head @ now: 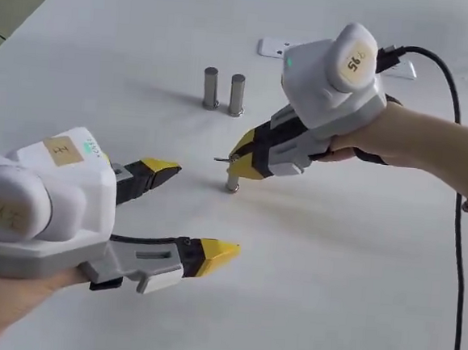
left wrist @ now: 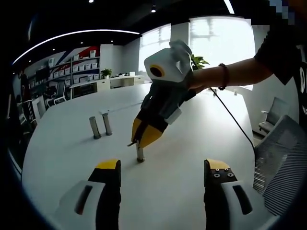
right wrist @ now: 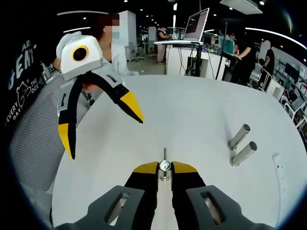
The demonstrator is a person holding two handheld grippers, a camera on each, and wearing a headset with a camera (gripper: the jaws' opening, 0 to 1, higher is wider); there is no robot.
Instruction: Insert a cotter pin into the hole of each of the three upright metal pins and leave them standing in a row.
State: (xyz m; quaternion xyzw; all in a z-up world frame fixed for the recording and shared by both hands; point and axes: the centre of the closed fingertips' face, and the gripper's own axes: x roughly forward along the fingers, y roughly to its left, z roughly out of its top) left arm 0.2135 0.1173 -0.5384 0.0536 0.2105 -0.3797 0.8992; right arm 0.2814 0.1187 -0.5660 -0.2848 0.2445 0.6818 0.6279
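Two upright metal pins (head: 211, 88) (head: 237, 94) stand side by side at the back of the white table (head: 330, 296). A third metal pin (head: 232, 183) stands nearer, alone. My right gripper (head: 239, 163) hangs over its top, shut on a thin cotter pin (head: 220, 159) that lies level, its end poking out to the left. In the right gripper view the cotter pin (right wrist: 165, 154) juts past my jaw tips (right wrist: 165, 167); the hole is hidden. My left gripper (head: 190, 212) is open and holds nothing, a short way in front of the third pin (left wrist: 140, 154).
A white power strip (head: 275, 47) lies flat behind the two back pins. A black cable (head: 457, 225) runs from the right gripper down the table's right side. A person sits beyond the table's edge in the right gripper view.
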